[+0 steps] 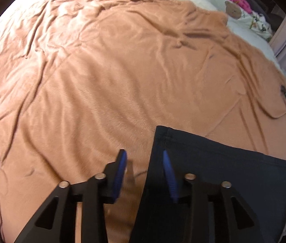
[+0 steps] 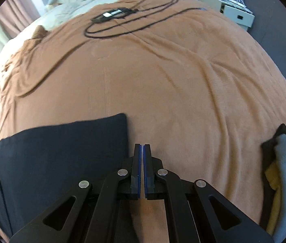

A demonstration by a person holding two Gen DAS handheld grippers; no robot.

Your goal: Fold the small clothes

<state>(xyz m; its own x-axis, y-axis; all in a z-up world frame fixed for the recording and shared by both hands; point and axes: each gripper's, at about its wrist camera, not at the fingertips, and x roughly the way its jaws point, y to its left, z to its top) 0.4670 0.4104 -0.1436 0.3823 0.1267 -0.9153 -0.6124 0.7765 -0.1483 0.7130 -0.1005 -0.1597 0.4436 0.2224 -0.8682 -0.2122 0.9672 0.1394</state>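
Note:
A dark navy folded garment (image 1: 220,172) lies flat on the tan blanket (image 1: 112,70). My left gripper (image 1: 144,156) is open and empty above the garment's left edge, one finger over the blanket and one over the cloth. In the right wrist view the same garment (image 2: 61,151) lies at lower left. My right gripper (image 2: 142,147) is shut and empty, just past the garment's right edge over the blanket (image 2: 183,81).
A pile of clothes, grey-blue, yellow and dark (image 2: 285,172), lies at the right edge. A black device with looped cables (image 2: 118,14) lies at the far end of the bed. Cream bedding with a bear print (image 1: 232,10) and white drawers (image 2: 236,12) lie beyond.

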